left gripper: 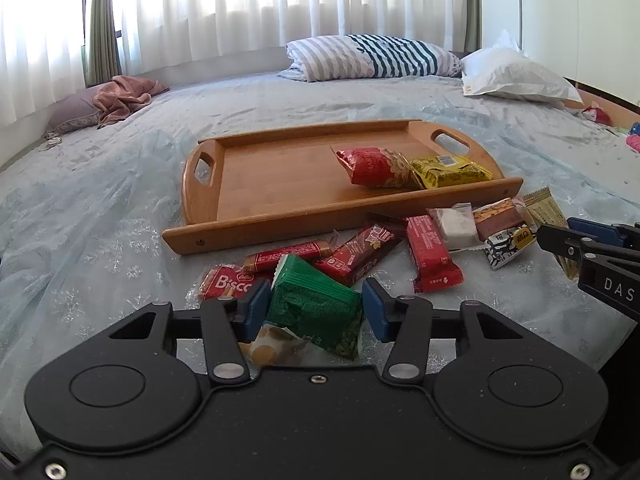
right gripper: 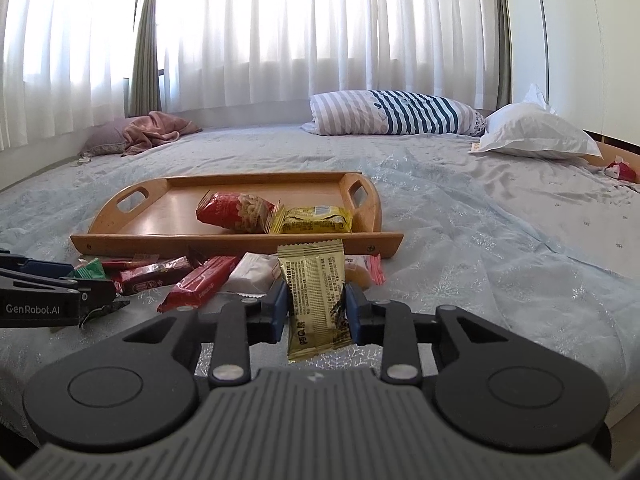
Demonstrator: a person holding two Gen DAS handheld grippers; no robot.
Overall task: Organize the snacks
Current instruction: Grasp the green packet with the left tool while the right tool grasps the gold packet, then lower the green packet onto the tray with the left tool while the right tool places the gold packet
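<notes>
A wooden tray (left gripper: pixel 272 184) (right gripper: pixel 160 216) lies on the bed and holds a red snack bag (left gripper: pixel 372 168) (right gripper: pixel 236 212) and a yellow packet (left gripper: pixel 448 170) (right gripper: pixel 316 220). Several loose snacks lie in front of it, among them red bars (left gripper: pixel 356 254) (right gripper: pixel 200 284) and a Biscoff packet (left gripper: pixel 228 282). My left gripper (left gripper: pixel 316 308) is shut on a green packet (left gripper: pixel 312 304), its pads against both sides. My right gripper (right gripper: pixel 316 308) is shut on a gold packet (right gripper: pixel 316 300), held upright. Each gripper shows at the edge of the other's view.
The bed has a pale blue cover (left gripper: pixel 100 220). A striped pillow (left gripper: pixel 372 56) and a white pillow (left gripper: pixel 516 76) lie at the far end. A pink cloth (left gripper: pixel 124 96) lies far left. Curtains hang behind.
</notes>
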